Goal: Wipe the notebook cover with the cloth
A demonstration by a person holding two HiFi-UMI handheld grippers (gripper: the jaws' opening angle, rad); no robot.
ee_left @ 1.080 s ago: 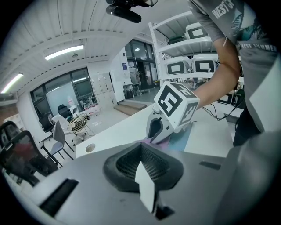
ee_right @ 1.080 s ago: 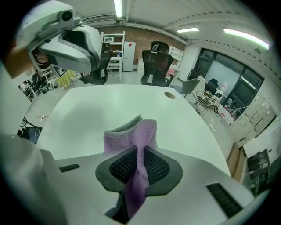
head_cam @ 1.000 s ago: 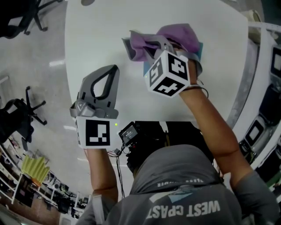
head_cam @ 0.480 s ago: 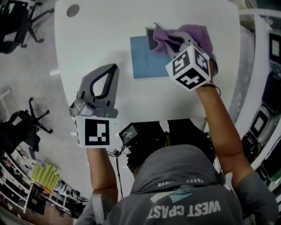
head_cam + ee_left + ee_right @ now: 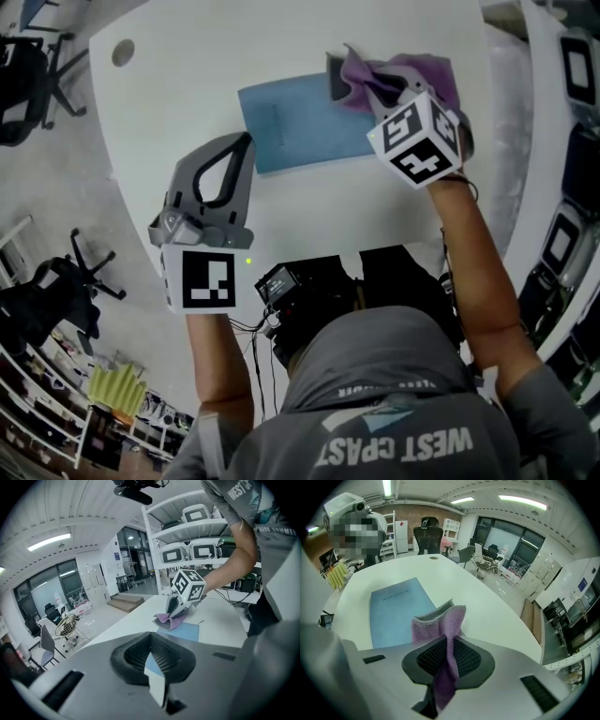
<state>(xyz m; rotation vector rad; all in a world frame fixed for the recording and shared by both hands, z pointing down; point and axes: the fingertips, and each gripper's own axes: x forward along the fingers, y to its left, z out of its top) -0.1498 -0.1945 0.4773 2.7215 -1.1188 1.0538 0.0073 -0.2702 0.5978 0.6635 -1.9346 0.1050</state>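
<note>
**Cloth on the notebook's right end, pinched in your right tool**

Your right tool (image 5: 450, 637) has its jaws pressed onto the purple cloth (image 5: 440, 620). The fabric runs up through the gap between the pads and bunches into a fold beyond the tips. In the head view the right tool (image 5: 356, 89) points down at the desk (image 5: 206, 66), and its marker cube (image 5: 417, 136) faces the camera. The cloth (image 5: 412, 70) spreads out from the jaws over the right end of the notebook (image 5: 300, 127). In the left gripper view the cloth (image 5: 169, 619) rests on the cover.

The notebook is blue and closed. It lies flat on the white desk, turned at a slant to the near edge. Most of its cover is bare to the left of the cloth. In the right gripper view the notebook (image 5: 396, 611) shows its printed title near the far edge.

Your left tool (image 5: 246, 142) has its jaws pressed together with nothing between them. Through the slit below the tips of the left tool (image 5: 151, 637) you see only desk and a strip of the notebook (image 5: 180, 631). Its tips sit just beside the notebook's left edge, and you cannot tell from these views whether they touch it.

A round hole (image 5: 123, 52) sits in the desk's far left corner. Office chairs (image 5: 28, 66) stand on the floor beyond it.
</note>
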